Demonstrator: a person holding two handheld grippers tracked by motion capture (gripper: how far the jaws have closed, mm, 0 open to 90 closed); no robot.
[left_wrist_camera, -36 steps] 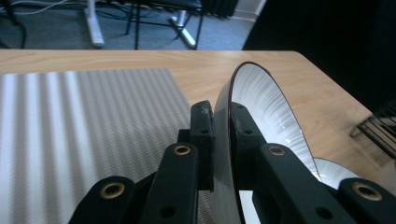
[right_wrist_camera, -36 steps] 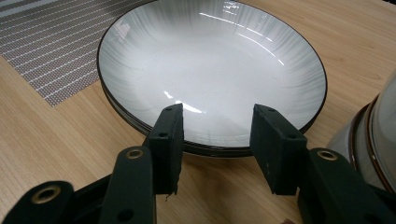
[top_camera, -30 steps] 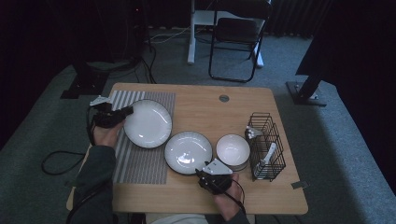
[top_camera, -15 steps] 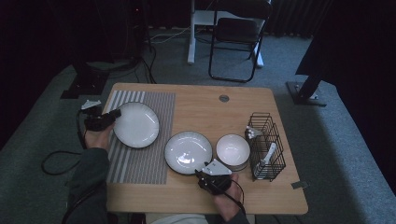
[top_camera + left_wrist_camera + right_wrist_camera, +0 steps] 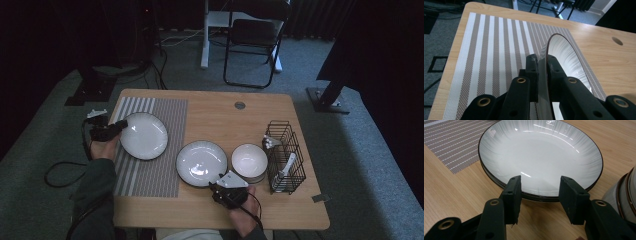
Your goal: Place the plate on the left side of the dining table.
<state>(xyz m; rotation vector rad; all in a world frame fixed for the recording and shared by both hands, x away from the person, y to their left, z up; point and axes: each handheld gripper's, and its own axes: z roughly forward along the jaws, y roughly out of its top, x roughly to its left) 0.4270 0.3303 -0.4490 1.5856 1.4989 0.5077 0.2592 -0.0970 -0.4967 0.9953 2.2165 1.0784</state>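
Note:
My left gripper (image 5: 116, 127) is shut on the left rim of a white, dark-rimmed plate (image 5: 144, 135) held over the striped placemat (image 5: 150, 170). In the left gripper view the plate (image 5: 564, 52) stands on edge between the pads of that gripper (image 5: 541, 58). A second white plate (image 5: 201, 162) lies on the bare wood at mid-table. My right gripper (image 5: 216, 186) is just in front of it, open. In the right gripper view this plate (image 5: 539, 155) shows a second rim beneath it, and the gripper (image 5: 539, 186) has its jaws apart at the near rim with nothing pressed.
A white bowl (image 5: 249, 161) sits right of the middle plate, close to my right gripper, and its side (image 5: 624, 195) edges into the right gripper view. A black wire basket (image 5: 284, 156) with utensils stands at the table's right side. A folding chair (image 5: 252, 37) stands beyond the table.
My left gripper has carried the plate leftward and a little lower over the placemat. The right gripper has stayed where it was.

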